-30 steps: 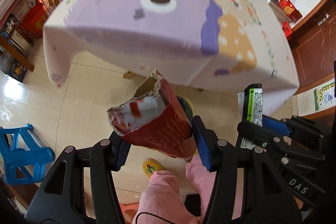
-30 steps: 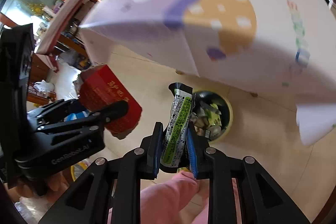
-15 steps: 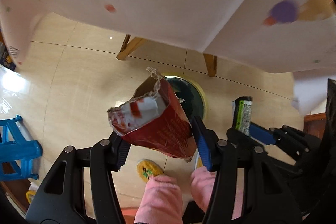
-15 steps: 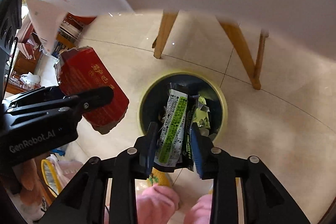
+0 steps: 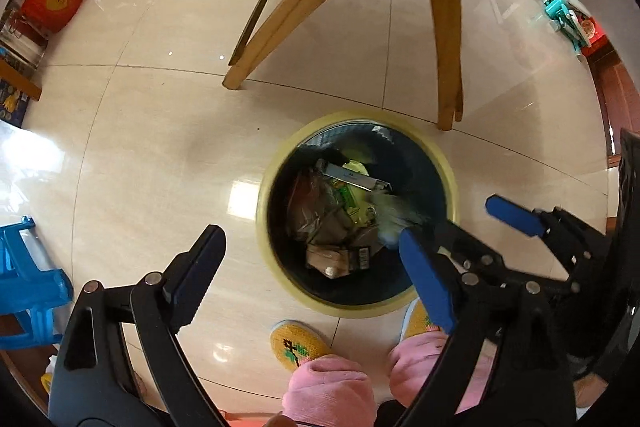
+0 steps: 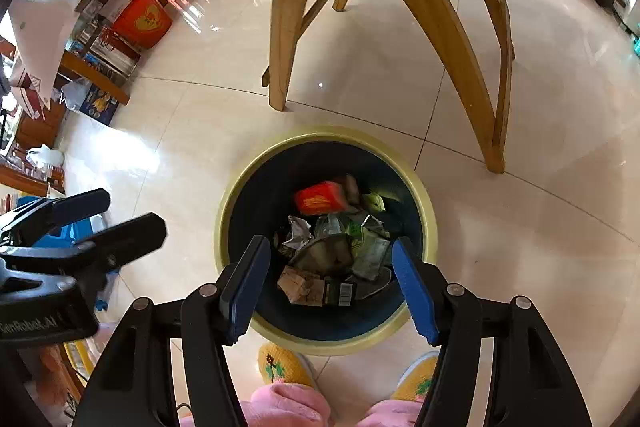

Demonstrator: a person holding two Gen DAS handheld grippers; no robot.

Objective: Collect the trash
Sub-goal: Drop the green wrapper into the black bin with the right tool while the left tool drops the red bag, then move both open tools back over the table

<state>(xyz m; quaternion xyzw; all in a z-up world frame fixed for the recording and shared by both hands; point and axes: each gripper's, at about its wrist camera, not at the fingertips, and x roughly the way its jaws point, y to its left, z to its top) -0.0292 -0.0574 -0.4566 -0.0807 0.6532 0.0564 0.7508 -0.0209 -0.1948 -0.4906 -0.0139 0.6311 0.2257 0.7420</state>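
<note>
A round trash bin with a yellow rim (image 5: 276, 167) (image 6: 424, 195) stands on the tiled floor, filled with crumpled wrappers. A red carton (image 6: 320, 200) lies in the bin on top of the trash. My left gripper (image 5: 316, 267) is open and empty, above the bin's near left edge; it also shows in the right wrist view (image 6: 116, 215). My right gripper (image 6: 332, 279) is open and empty, directly over the bin; it also shows in the left wrist view (image 5: 472, 227). A blurred green wrapper (image 5: 394, 213) is in the bin by the right gripper's finger.
Wooden table legs (image 5: 446, 27) (image 6: 288, 7) stand just beyond the bin. A blue plastic stool (image 5: 24, 279) is at the left. The person's yellow slippers (image 5: 298, 343) and pink trouser legs are right below the bin. A red bag (image 6: 142, 19) sits far left.
Both grippers moved down under the table to above the bin and opened. The red carton and the green wrapper left the grippers and dropped into the bin.
</note>
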